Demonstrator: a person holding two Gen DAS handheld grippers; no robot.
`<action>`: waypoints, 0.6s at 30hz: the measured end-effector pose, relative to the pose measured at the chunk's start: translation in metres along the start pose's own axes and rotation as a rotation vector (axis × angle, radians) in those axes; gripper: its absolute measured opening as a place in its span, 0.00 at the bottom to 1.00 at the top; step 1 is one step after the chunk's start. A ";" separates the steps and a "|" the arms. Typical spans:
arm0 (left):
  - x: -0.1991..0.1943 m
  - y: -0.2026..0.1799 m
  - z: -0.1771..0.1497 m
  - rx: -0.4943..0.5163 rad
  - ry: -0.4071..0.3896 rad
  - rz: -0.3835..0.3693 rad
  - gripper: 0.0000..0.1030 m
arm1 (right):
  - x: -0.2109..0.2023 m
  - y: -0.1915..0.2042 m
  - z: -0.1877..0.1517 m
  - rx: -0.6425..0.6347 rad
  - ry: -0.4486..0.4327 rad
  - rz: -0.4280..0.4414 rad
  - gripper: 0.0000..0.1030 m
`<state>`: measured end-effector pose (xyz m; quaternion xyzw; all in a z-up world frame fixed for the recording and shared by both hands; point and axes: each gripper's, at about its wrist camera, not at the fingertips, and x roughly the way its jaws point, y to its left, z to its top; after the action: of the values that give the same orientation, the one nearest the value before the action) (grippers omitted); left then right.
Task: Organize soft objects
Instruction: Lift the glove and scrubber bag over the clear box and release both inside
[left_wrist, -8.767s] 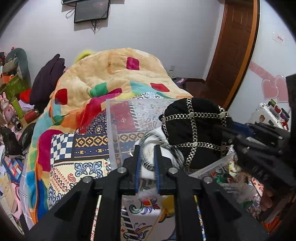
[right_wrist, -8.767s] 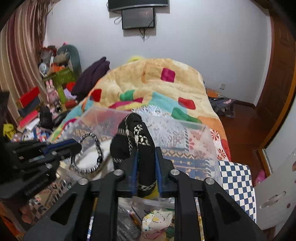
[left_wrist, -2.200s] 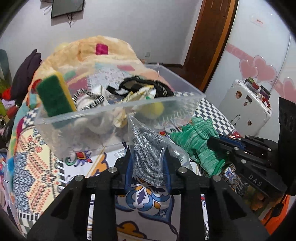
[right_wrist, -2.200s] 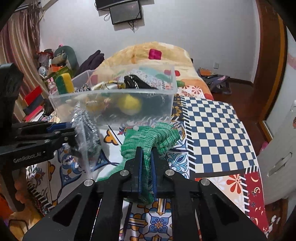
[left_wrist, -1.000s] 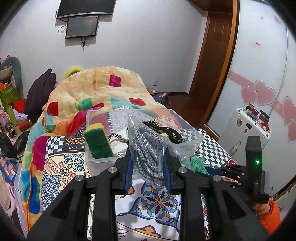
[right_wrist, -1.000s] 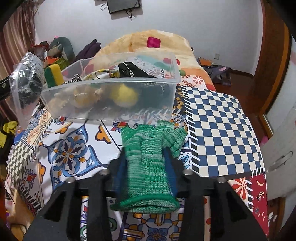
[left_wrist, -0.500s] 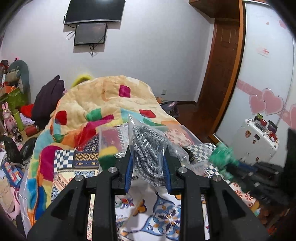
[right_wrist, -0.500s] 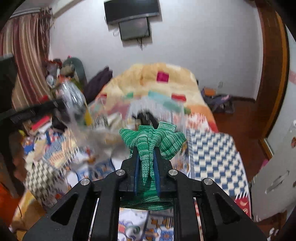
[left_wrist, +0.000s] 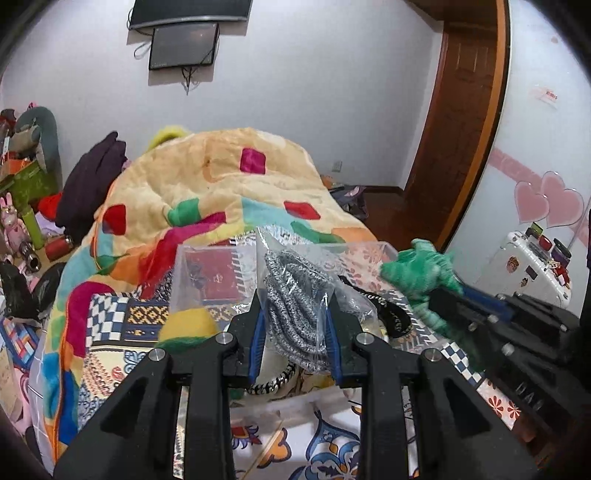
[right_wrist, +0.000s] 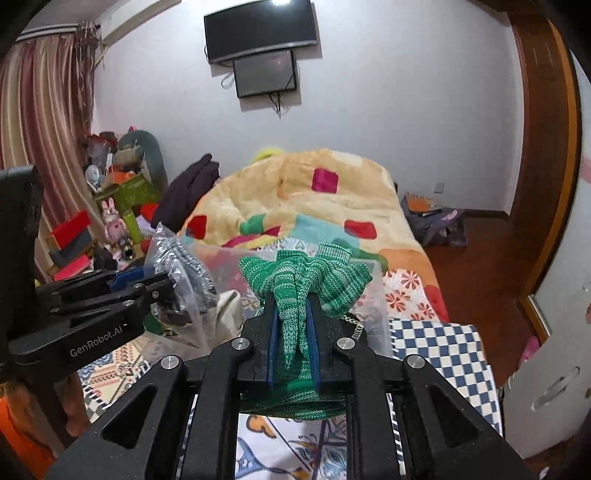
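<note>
The clear bin (left_wrist: 192, 269) sits on the bed (left_wrist: 110, 369) before the heaped quilt (left_wrist: 221, 173).

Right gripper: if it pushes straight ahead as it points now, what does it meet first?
Probably the clear plastic bin just beyond the green knit cloth that the right gripper grips; depth is unclear.

- Knit cloth (right_wrist: 295, 291) between the right tongs (right_wrist: 291, 317): green, striped light and dark.
- Bagged cord (left_wrist: 295, 310) between the left tongs (left_wrist: 295, 332): grey-and-white speckle in clear plastic.
- Sponge (left_wrist: 186, 326) left of the left tongs: yellow over green.
- Blanket (left_wrist: 221, 173) beyond the tongs: pale orange with red, green, magenta patches.
- Bedspread (right_wrist: 443, 350) right of the right tongs: blue-and-white checks.
- Tong pads (right_wrist: 272, 332): blue on black.
</note>
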<state>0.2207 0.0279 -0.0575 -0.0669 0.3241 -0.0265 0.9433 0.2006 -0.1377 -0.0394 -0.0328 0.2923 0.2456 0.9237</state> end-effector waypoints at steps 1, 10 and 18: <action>0.004 0.000 0.000 -0.003 0.007 -0.001 0.28 | 0.004 0.001 -0.001 -0.003 0.011 0.002 0.12; 0.021 0.007 -0.003 -0.032 0.061 0.005 0.40 | 0.025 0.008 -0.012 -0.045 0.102 -0.017 0.27; -0.002 -0.003 -0.007 0.047 0.011 0.027 0.58 | 0.012 0.004 -0.011 -0.053 0.081 -0.040 0.48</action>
<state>0.2148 0.0243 -0.0615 -0.0404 0.3293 -0.0215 0.9431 0.2017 -0.1312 -0.0551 -0.0731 0.3221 0.2333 0.9146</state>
